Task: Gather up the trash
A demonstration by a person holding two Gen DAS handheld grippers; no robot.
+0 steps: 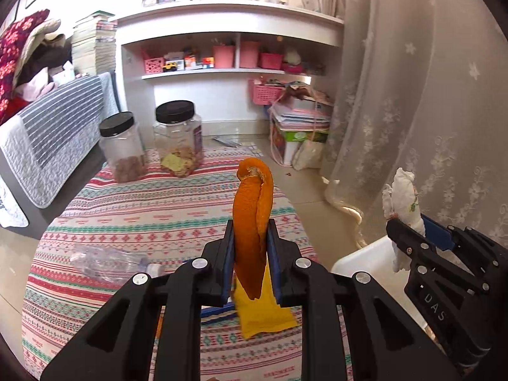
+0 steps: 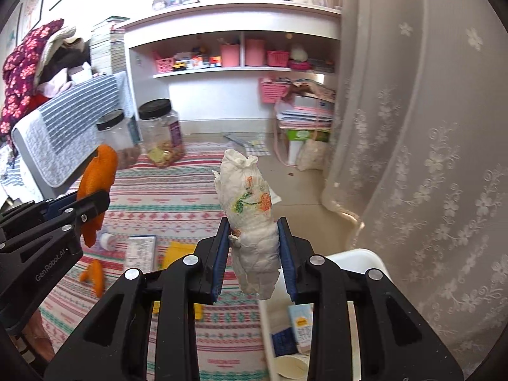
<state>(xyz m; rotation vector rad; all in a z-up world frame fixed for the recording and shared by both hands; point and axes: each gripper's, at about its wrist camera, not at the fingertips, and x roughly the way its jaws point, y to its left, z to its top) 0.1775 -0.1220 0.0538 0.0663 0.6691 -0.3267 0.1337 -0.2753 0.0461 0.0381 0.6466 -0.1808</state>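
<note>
Here the left gripper [image 1: 250,247] is clamped on a curled, leathery orange peel [image 1: 252,219]; the right gripper [image 2: 254,254] pinches a crumpled printed tissue wad [image 2: 250,219]. Both hang beside the white bin [image 2: 358,255]. Carry each fully over the rim before releasing: tissue is light and clingy, peel springy.

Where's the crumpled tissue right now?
The crumpled tissue is clamped upright in the right gripper, centre of the right wrist view, just above the white bin beside the curtain.

jars [image 1: 152,139] behind wrapper [image 1: 263,314] (bin [image 2: 358,257] right)
</note>
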